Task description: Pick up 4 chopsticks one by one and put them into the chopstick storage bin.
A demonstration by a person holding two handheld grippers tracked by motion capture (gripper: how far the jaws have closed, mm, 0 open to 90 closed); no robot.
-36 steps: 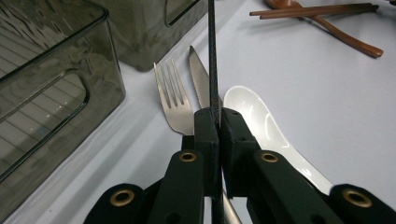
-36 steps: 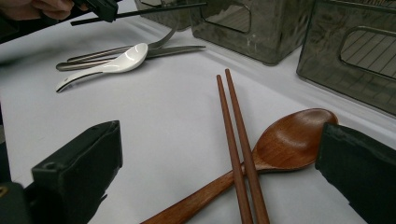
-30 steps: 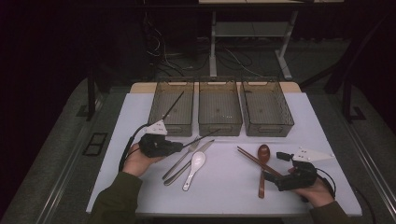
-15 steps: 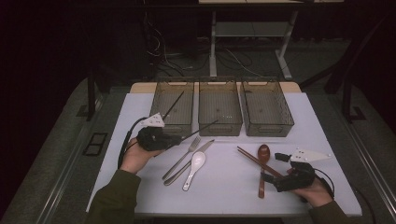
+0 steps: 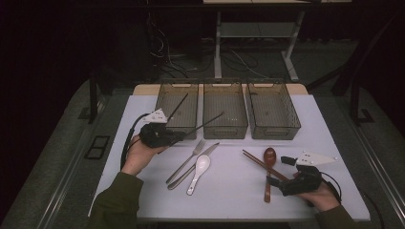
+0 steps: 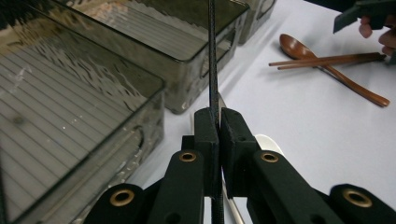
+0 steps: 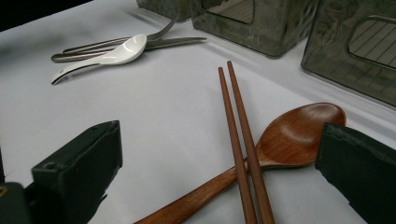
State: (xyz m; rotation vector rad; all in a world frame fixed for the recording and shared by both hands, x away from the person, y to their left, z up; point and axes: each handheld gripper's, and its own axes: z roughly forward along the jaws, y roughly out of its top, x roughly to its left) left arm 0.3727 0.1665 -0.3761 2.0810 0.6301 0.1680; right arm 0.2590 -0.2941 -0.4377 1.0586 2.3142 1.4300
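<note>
A thin, black, straight chopstick [image 5: 203,125] is clamped in the left claw [image 5: 179,135], raised off the surface [image 5: 229,191] and pointing toward two o'clock over the bins. The right claw [image 5: 277,182] is held released around wooden chopsticks [image 7: 240,140].

From my left gripper view, the black chopstick [image 6: 213,56] runs off the top edge, its tip unseen. My right gripper view crops the wooden spoon [image 7: 299,135] handle at the bottom.
</note>
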